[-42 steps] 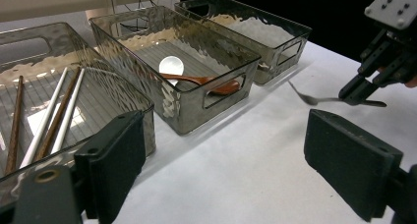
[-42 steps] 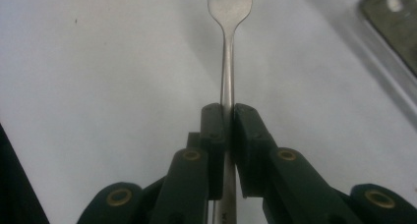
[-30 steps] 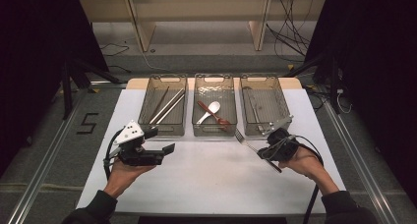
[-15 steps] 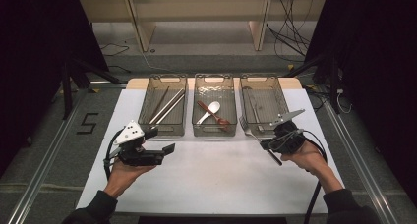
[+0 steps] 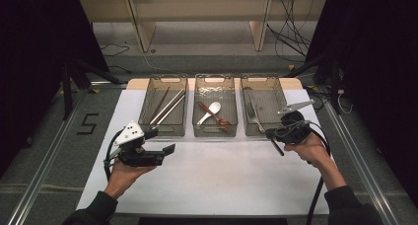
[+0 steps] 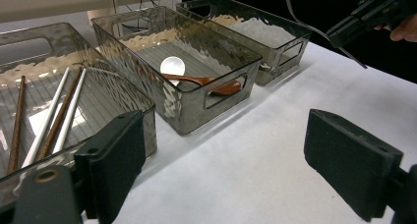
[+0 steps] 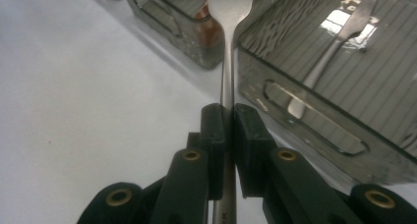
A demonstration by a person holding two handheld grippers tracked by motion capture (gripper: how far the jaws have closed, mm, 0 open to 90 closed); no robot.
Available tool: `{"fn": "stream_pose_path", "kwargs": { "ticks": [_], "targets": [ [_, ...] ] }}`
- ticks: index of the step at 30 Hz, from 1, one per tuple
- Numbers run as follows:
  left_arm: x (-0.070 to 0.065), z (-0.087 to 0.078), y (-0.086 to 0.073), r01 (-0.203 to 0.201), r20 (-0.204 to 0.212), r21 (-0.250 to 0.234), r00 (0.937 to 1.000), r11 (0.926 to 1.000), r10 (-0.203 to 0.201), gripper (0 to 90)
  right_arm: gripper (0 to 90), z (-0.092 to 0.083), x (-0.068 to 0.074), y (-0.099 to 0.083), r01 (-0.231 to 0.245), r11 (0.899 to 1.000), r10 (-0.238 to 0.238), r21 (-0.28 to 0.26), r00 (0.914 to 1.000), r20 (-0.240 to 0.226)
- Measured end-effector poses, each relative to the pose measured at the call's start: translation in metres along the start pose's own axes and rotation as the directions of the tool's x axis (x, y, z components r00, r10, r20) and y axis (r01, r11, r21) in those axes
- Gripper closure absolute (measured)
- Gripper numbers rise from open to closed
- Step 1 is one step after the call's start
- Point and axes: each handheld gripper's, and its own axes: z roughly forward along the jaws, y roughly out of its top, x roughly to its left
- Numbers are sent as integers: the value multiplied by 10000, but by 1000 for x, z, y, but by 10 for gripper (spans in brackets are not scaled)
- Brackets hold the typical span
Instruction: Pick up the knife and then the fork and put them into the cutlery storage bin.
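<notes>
A slim metal fork is being gripped by the right gripper, whose two black jaws are being pressed together on the fork's handle. In the right gripper view the handle is seen running straight up from between the jaws, narrow and silvery, widening into the flat neck of the head at the top edge; the tines are being cut off by the frame. In the high view the right gripper is being held just in front of the right bin, near its front wall, with the fork slanting across that bin's front left corner. Whether the fork is touching the bin cannot be told.

A second piece of metal cutlery is lying on the ribbed floor of the right bin. A white spoon and a reddish-brown spoon are lying crossed in the middle bin. Chopsticks, pale and dark, are lying in the left bin.

The left gripper is being held over the table with its jaws standing wide apart and nothing between them.

The three clear bins are standing side by side along the far edge of a white table. A black numeral 5 is marked on the grey floor to the left. Pale shelving and loose cables are standing beyond the table, with dark surroundings on both sides.
</notes>
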Motion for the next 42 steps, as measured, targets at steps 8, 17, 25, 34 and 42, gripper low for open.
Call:
{"fn": "stream_pose_path", "kwargs": {
  "ticks": [8, 17, 25, 34, 42],
  "targets": [
    [1, 0, 0, 35, -15, 10, 10000, 10000, -35, 154, 840, -6, -12, 9, -350, 9988, 357, -330, 9991, 233],
    [2, 1, 0, 55, -27, 22, 10000, 10000, -55, 154, 840, -7, -22, 25, -520, 9976, 544, -448, 9970, 548],
    [1, 1, 0, 51, -14, 14, 10000, 10000, -51, 154, 840, -9, -38, 42, -896, 9943, 941, -578, 9921, 825],
    [2, 1, 0, 32, -26, 13, 10000, 10000, -32, 154, 839, -9, -54, 60, -1402, 9873, 1481, -747, 9823, 1145],
    [1, 1, 0, 35, -15, 6, 10000, 10000, -35, 154, 839, 4, -70, 71, -2054, 9764, 2133, -666, 9658, 1475]
  ]
}}
